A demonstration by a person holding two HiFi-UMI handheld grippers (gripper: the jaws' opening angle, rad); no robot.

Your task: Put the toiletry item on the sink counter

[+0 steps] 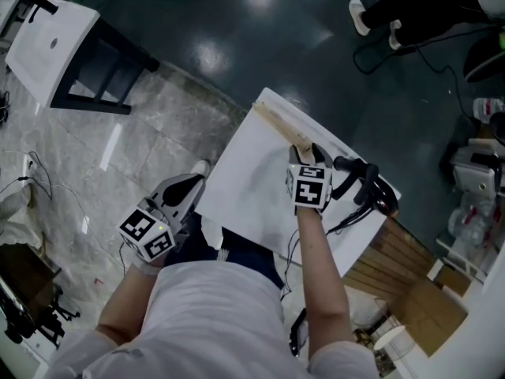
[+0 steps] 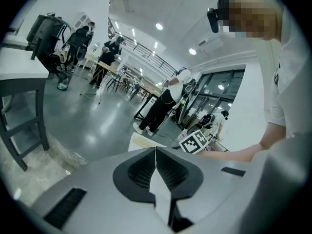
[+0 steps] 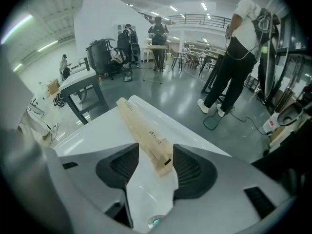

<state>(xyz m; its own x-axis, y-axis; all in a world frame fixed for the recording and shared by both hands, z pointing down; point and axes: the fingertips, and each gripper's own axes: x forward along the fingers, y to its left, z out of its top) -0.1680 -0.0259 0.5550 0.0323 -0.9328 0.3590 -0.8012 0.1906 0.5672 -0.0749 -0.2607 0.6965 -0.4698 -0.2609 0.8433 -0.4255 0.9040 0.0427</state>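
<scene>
A long, pale beige toiletry box (image 1: pixel 282 126) (image 3: pixel 141 126) lies flat along the far rim of the white sink counter (image 1: pixel 245 188) (image 3: pixel 92 140). My right gripper (image 1: pixel 309 151) (image 3: pixel 156 151) stands open over the counter. The box's near end lies between its jaws, close to the right pad, with a gap on the left side. The basin's drain (image 3: pixel 155 222) shows below the jaws. My left gripper (image 1: pixel 192 185) (image 2: pixel 156 156) is shut with nothing in it, held low off the counter's left edge beside the person's body.
A black device with cables (image 1: pixel 367 186) sits at the counter's right edge. A second white sink top on a dark frame (image 1: pixel 51 44) stands at the far left. Wooden slats and cardboard (image 1: pixel 398 271) lie to the right. A person (image 3: pixel 239 57) stands beyond the counter.
</scene>
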